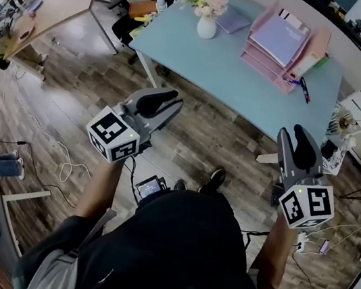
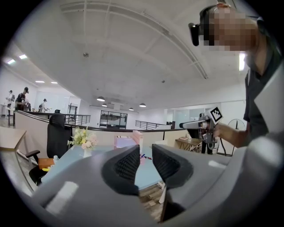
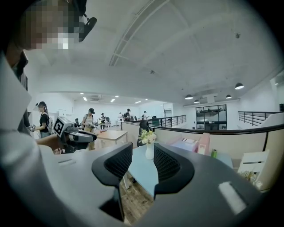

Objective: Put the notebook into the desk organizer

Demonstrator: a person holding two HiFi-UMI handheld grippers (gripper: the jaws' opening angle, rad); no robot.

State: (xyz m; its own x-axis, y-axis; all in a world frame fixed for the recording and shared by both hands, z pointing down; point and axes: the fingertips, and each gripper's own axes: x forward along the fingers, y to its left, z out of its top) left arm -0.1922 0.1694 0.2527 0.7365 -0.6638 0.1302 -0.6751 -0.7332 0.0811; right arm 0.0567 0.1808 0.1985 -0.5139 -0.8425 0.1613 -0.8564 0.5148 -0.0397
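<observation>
1. Left gripper is empty. Its jaws stand partly apart with nothing between them, and it hangs over the floor, well short of the table.
2. Far back on the table, just right of the vase of flowers, lies the notebook. It is flat, closed and thin, with a pale lavender cover. It sits between the vase and the organizer and seems to touch neither.
3. At the table's far right stands the organizer, a pink stack of trays with an upright slot on its right side. A purple pad lies in the top tray; whether that is a second notebook I cannot tell. Pens lie on the table just near and right of it.
4. Right of all this, the right gripper is also empty, its jaws partly apart on nothing. It hangs over the floor, off the table's near right corner.
5. By my judgement the step in hand is the approach, with nothing picked up yet.
6. The next move calls for closing on the table and reaching to the far side. A book this thin and flat will likely need a jaw worked under one edge, perhaps with the other gripper steadying it, before it goes right into a tray.
</observation>
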